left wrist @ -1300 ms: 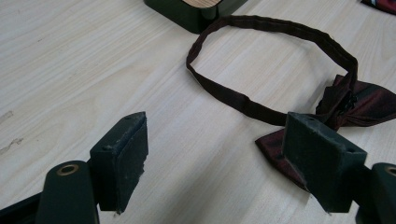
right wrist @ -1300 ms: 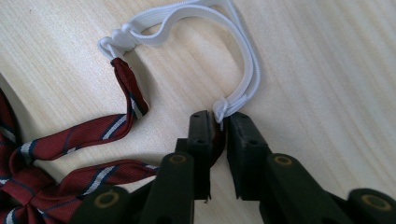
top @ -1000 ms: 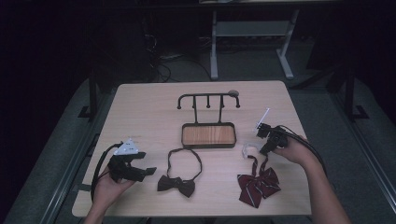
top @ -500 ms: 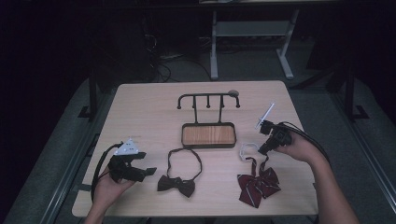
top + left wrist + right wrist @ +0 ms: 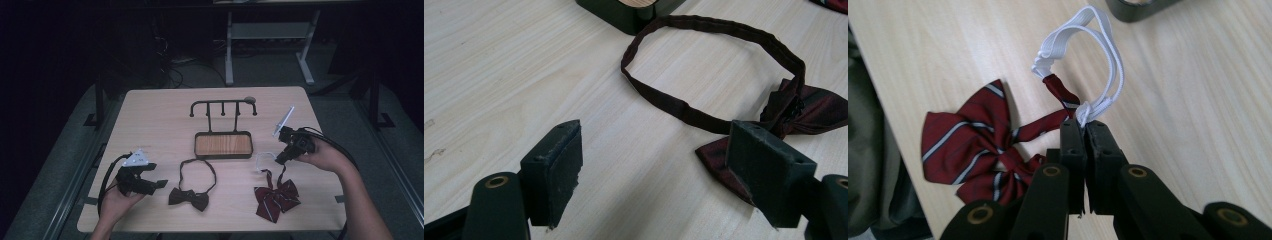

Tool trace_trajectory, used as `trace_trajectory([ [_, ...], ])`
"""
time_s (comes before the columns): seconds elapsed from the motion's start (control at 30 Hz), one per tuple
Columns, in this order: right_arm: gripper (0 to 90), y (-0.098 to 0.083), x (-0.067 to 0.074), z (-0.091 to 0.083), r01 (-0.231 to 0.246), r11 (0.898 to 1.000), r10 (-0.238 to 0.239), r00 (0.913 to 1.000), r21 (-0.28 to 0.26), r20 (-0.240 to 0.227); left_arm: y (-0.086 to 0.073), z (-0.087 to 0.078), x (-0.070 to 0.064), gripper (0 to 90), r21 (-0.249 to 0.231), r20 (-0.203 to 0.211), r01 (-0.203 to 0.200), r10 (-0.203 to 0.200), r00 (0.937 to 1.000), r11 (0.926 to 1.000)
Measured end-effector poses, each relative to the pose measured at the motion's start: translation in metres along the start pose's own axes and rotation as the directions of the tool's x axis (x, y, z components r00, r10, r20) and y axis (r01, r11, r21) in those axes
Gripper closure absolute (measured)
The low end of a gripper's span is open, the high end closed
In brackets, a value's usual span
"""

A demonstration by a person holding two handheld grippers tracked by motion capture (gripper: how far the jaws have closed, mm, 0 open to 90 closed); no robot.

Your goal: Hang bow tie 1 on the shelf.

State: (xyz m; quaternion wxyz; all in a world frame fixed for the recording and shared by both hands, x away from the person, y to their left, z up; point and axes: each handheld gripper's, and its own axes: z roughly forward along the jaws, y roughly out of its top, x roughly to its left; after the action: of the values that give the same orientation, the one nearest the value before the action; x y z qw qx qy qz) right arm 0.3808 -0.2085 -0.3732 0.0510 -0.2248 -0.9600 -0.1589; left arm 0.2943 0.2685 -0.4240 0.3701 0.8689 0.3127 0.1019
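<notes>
Near the table's (image 5: pixel 150 115) front-left corner, the left hand-held gripper (image 5: pixel 150 184) rests low with its jaws spread wide and nothing between them; in the left gripper view its pads (image 5: pixel 556 175) frame bare wood. Just to its right, near the front edge, lies a dark plain fabric bow tie with a closed neck loop (image 5: pixel 192 192), flat and untouched. At the table's middle stands a black metal rack with hooks over a shallow wood-lined tray (image 5: pixel 222 145); the tray looks empty, though its near wall hides a little of the floor. Right of it, near the front-right corner, lies the dark red bow tie with pale stripes (image 5: pixel 276 197), its bow on the table and its thin white elastic band (image 5: pixel 1098 55) lifted. The right hand-held gripper (image 5: pixel 279 159) is clamped on that band, jaws pressed together at the knot where elastic meets red strap. This tie is light, limp and stretchy, so it will likely dangle and swing; the band is the sensible hold, since an open loop can slip over a hook.
</notes>
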Motion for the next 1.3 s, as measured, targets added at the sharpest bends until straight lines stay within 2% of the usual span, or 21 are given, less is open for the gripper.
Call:
trace_trajectory([
  [0.37, 86.6, 0.01, 0.013, -0.028, 0.049, 0.998, -0.049, 0.9986, -0.04, 0.02, 0.0, 0.001, 0.0, 22.5, 0.002, 0.003, 0.004, -0.004, 1.0, 1.0],
  [0.57, 86.6, 0.017, 0.02, -0.039, 0.074, 0.996, -0.072, 0.9968, -0.043, 0.035, 0.0, 0.001, -0.001, 22.6, 0.001, 0.004, 0.004, -0.004, 1.0, 1.0],
  [1.3, 86.6, 0.04, 0.024, -0.069, 0.099, 0.994, -0.095, 0.9924, -0.045, 0.078, 0.0, 0.002, 0.0, 22.5, -0.001, 0.01, 0.002, -0.002, 1.0, 1.0],
])
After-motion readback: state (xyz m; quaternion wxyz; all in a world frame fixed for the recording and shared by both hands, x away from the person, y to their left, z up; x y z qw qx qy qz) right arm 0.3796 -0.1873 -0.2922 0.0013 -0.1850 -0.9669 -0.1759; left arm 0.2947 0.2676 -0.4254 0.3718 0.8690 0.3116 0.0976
